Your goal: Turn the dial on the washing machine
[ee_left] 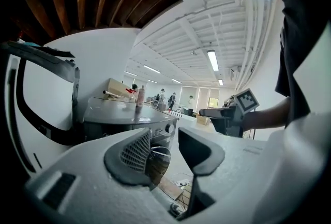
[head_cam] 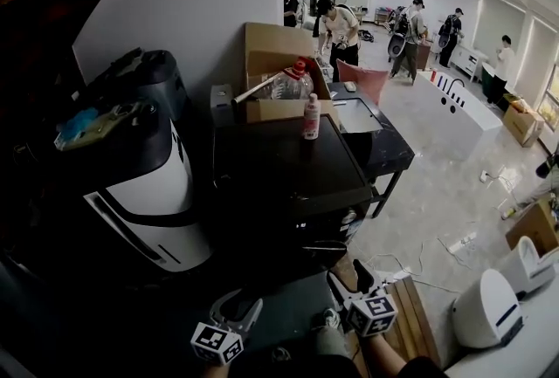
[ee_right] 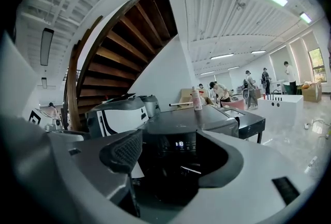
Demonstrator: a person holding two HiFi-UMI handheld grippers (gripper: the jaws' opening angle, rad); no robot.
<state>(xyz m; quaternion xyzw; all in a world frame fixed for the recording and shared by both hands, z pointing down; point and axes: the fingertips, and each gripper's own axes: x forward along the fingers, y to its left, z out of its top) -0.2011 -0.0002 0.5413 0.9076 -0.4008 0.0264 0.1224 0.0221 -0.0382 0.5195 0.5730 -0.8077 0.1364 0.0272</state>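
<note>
The dark grey washing machine [head_cam: 279, 167] stands straight ahead of both hand-held grippers, well apart from them, with a pink bottle [head_cam: 311, 117] on its far top edge. The left hand-held gripper [head_cam: 240, 308] and the right hand-held gripper [head_cam: 349, 280] are held low and close to the person, both pointing roughly level at the machine's front. Each has its jaws apart with nothing between them; only the machine's front shows through the gaps.

The lit display [ee_right: 179, 144] sits dead ahead of the right hand-held gripper, framed by its jaws. The dial [ee_left: 169, 128] shows in the left gripper view as a small round knob on the front panel, ahead of that gripper and just above its gap. In the right gripper view the dark panel does not let me pick it out.

This looks like the approach, with the dial not yet reached. The next move calls for carrying one gripper forward until its open jaws straddle the knob, closing on it squarely, then rolling the wrist.
</note>
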